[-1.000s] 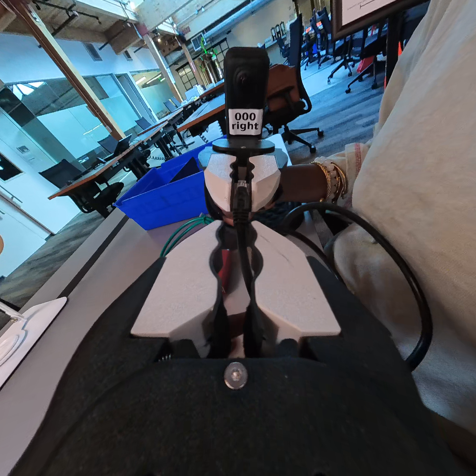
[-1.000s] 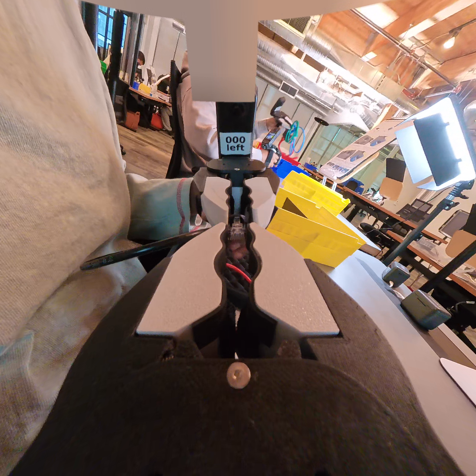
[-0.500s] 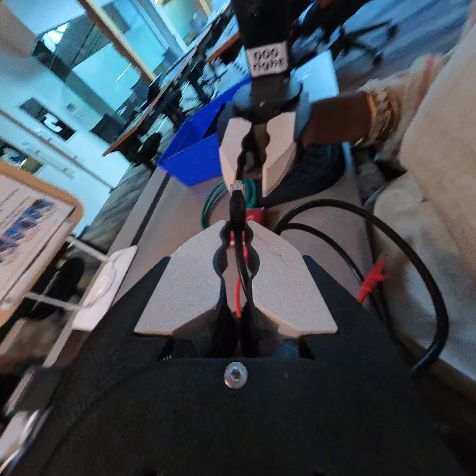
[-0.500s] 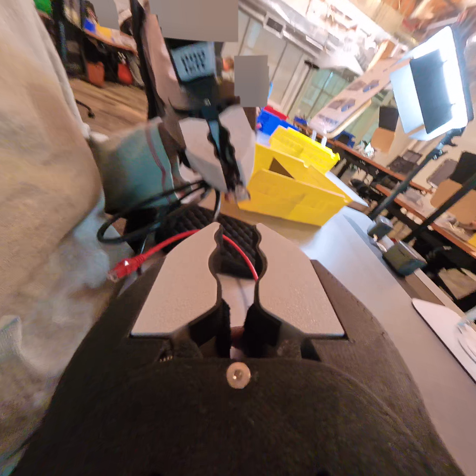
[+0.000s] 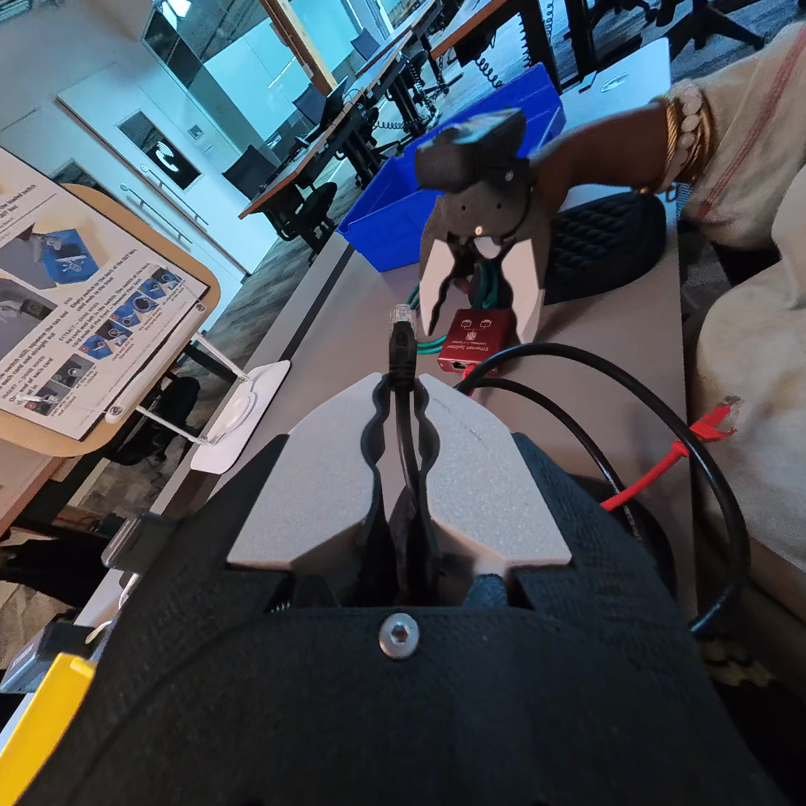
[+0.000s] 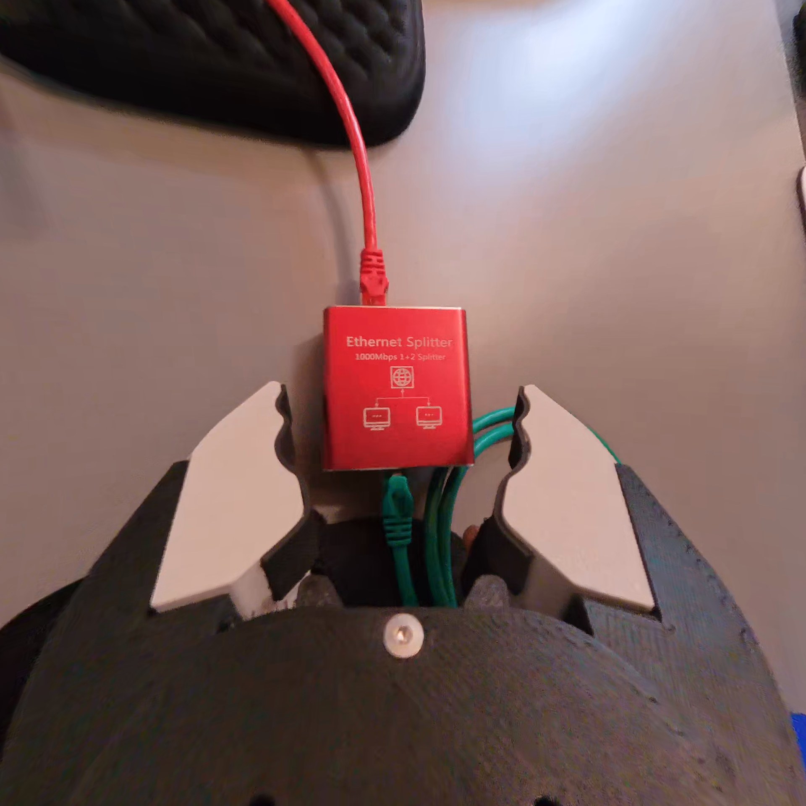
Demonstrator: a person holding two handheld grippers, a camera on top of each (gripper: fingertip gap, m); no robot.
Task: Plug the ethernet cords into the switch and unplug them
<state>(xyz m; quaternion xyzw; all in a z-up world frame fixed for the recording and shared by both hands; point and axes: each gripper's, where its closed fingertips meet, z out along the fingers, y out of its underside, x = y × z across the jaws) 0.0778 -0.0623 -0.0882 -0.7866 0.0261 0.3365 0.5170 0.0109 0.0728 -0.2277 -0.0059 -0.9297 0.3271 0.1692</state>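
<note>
We see the small red metal box of a switch (image 6: 397,388) lying flat on the grey table (image 6: 610,218); a red cord (image 6: 349,131) is plugged into its far side and a green cord (image 6: 397,510) into its near side; our right gripper (image 6: 401,401) straddles it, jaws wide apart; left of it, our left gripper (image 5: 400,384) is clamped on a black cord (image 5: 403,349), its clear plug free.

Cool daylight from the glass walls fills my left view, whose edges bend in wide-angle distortion; my right gripper (image 5: 477,320) looks slightly motion-blurred there. My right view is evenly lit, with a soft glare patch on the table (image 6: 610,109).
</note>
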